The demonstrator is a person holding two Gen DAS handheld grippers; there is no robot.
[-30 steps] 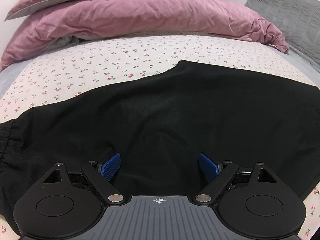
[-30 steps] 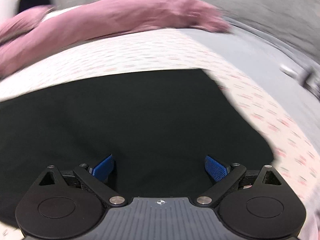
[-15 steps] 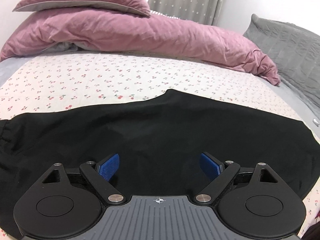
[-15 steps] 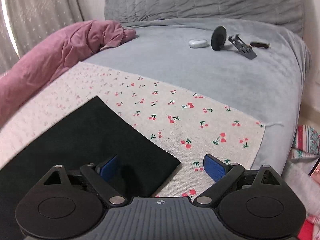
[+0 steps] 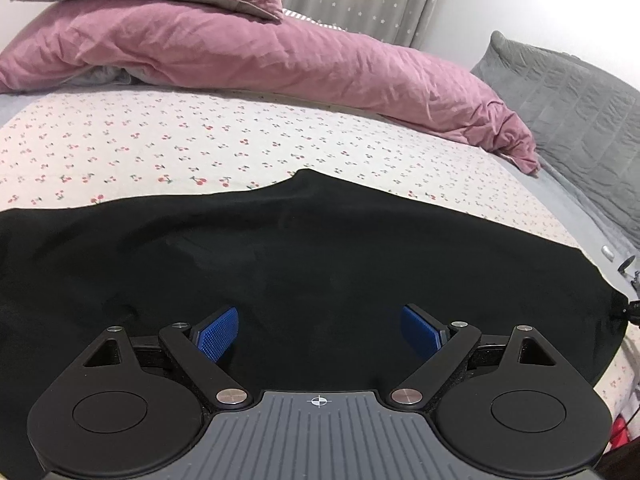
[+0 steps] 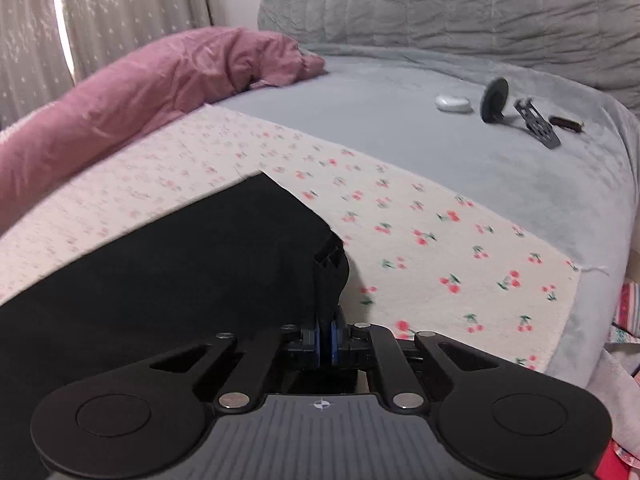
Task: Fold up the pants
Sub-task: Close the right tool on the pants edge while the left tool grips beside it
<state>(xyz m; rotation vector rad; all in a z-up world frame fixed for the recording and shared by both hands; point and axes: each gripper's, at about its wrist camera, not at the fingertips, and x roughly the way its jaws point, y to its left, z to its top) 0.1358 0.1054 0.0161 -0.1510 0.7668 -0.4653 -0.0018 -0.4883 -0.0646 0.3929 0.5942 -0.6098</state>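
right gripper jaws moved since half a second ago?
Yes. The right gripper jaws are closing, pinching the black pants corner beside the cherry-print sheet.

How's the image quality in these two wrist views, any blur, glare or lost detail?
Left wrist view: sharp, evenly lit, but fisheye bends the bed edge and the black pants show almost no fold detail. Right wrist view: motion-smeared cherry-print sheet, and a bright strip blown out at the curtain.
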